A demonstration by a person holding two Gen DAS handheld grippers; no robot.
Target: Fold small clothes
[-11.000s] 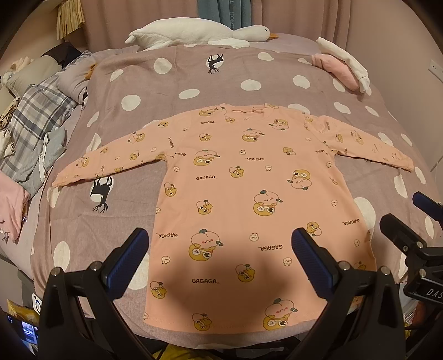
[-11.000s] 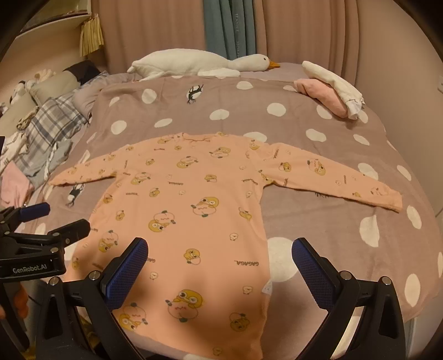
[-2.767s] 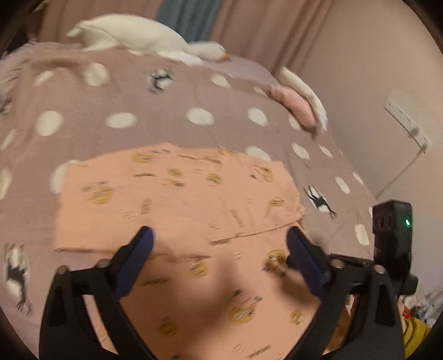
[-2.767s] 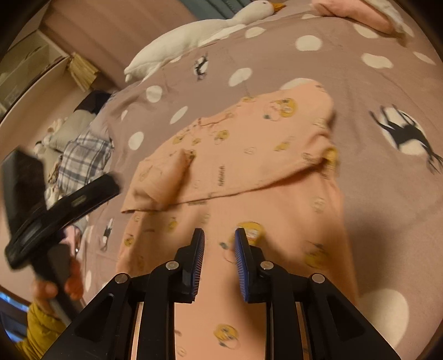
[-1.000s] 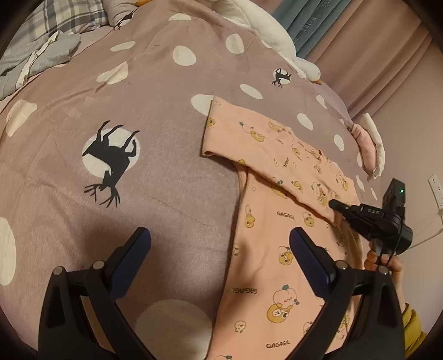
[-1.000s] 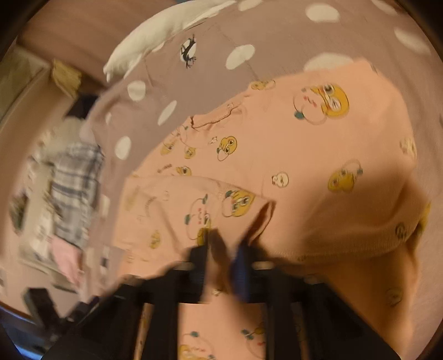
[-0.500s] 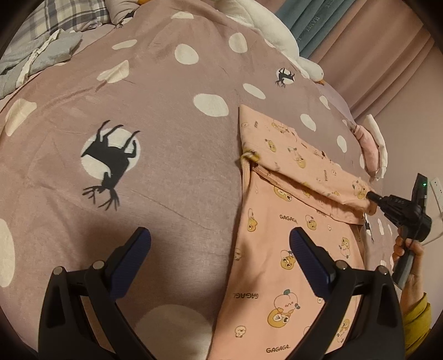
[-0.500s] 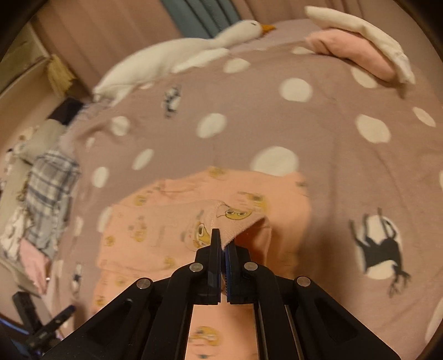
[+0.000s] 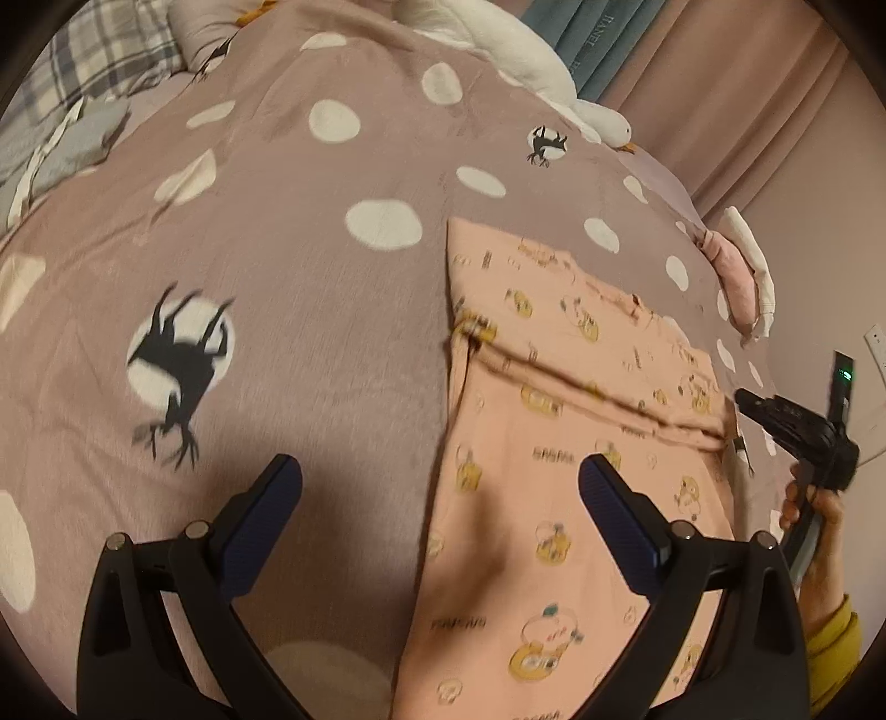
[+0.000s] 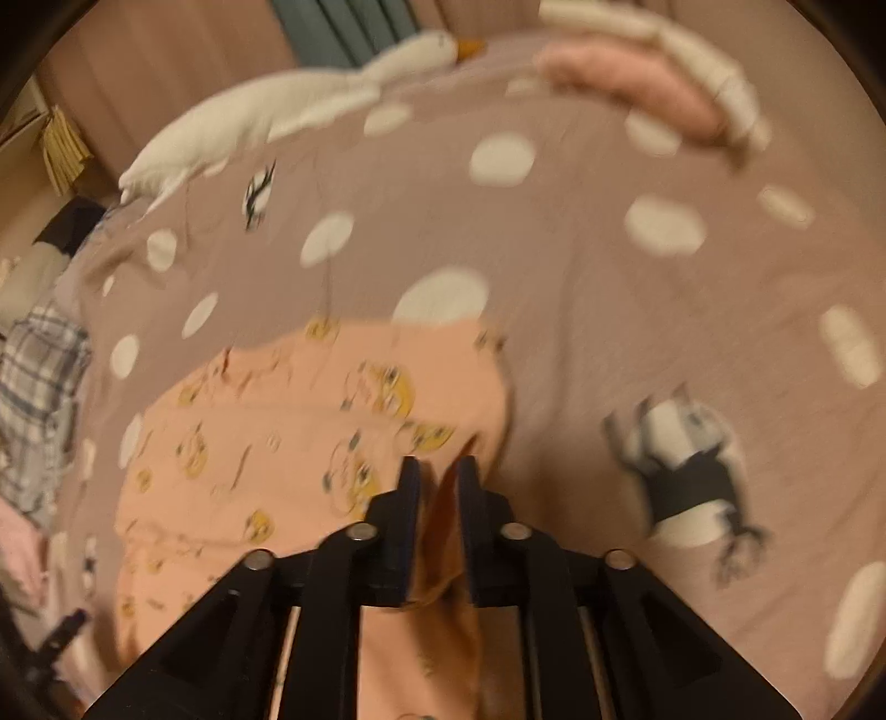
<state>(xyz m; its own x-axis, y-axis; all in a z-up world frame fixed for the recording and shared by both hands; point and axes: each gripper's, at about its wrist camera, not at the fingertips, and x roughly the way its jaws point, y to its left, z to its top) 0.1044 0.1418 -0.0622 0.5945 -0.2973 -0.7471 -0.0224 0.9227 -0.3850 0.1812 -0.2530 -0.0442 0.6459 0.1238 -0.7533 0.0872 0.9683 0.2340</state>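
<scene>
A peach long-sleeved shirt with cartoon prints (image 9: 554, 443) lies on the bed, both sleeves folded across its chest. My left gripper (image 9: 440, 482) hangs open above the shirt's left edge and the bedspread, holding nothing. At the shirt's right edge a hand (image 9: 819, 509) holds my right gripper (image 9: 745, 396). In the right wrist view that gripper (image 10: 440, 471) sits low over the shirt (image 10: 277, 443). Its jaws are opening, with a small gap and a fold of the peach cloth loose between them.
The mauve bedspread (image 9: 277, 249) has white dots and deer prints. A white goose plush (image 9: 515, 50) lies at the head of the bed. Folded pink and white clothes (image 9: 742, 277) sit at the far right, plaid clothes (image 9: 99, 66) at the far left.
The right gripper's jaws, shut on the sleeve edge half a second ago, have parted, and the cloth has sunk onto the shirt. The left gripper drifted slightly towards the shirt.
</scene>
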